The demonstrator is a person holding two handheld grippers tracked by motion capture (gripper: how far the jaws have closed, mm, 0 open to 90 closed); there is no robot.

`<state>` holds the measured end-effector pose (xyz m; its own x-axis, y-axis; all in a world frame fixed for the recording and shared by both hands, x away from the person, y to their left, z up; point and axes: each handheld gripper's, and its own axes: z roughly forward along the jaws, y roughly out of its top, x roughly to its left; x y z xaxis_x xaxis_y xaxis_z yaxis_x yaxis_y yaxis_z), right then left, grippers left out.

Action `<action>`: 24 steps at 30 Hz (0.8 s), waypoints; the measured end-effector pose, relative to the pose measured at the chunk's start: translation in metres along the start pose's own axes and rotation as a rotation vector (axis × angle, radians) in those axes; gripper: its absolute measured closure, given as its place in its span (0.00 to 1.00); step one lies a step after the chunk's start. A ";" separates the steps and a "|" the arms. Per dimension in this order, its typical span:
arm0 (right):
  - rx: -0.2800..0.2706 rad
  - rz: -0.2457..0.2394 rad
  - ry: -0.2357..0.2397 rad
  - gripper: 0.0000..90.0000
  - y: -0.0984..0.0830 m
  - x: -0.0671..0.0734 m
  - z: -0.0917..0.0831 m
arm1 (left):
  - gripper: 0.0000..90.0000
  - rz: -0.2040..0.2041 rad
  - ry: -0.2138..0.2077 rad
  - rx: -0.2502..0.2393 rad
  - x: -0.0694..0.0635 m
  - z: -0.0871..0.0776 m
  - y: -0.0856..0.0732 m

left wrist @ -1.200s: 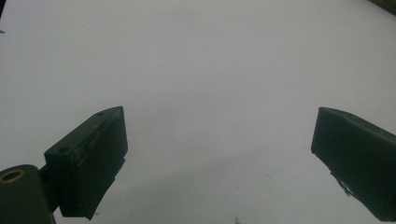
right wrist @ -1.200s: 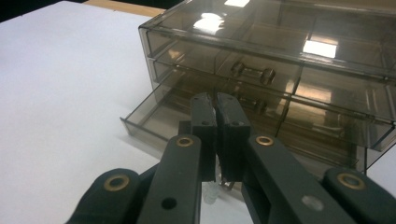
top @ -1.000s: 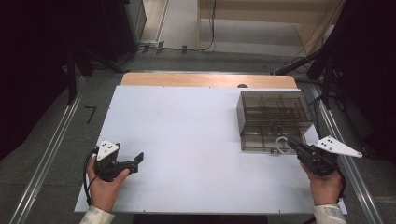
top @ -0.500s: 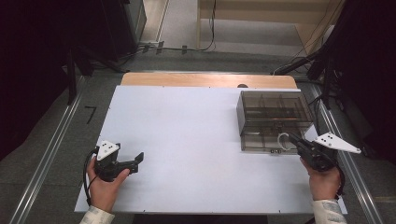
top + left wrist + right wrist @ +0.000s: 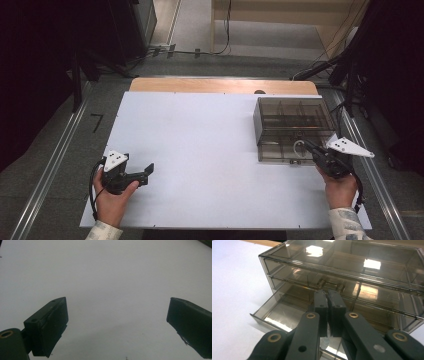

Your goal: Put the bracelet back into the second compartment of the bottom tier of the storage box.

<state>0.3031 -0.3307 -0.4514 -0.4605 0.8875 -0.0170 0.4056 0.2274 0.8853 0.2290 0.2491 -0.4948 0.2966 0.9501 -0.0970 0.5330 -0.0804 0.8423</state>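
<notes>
The right gripper (image 5: 327, 296) has its jaws pressed together with nothing visible between them, tips over the pulled-out bottom drawer (image 5: 287, 315) of the smoky plastic drawer box (image 5: 292, 122) straight ahead. The left gripper (image 5: 147, 171) is well apart from it, jaws spread wide over the bare white table (image 5: 112, 272).
</notes>
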 end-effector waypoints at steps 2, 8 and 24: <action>0.009 0.004 -0.001 0.94 0.000 0.000 0.003 | 0.05 0.000 -0.001 0.000 0.000 0.000 0.000; 0.027 0.001 -0.002 0.94 -0.002 0.000 0.010 | 0.05 0.001 -0.001 0.001 0.000 0.000 0.000; 0.073 -0.024 0.012 0.94 -0.006 0.004 0.022 | 0.05 0.002 -0.002 0.002 0.000 0.000 0.000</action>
<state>0.3161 -0.3196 -0.4673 -0.4795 0.8769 -0.0316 0.4510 0.2773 0.8483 0.2294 0.2489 -0.4951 0.2990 0.9494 -0.0961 0.5340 -0.0830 0.8414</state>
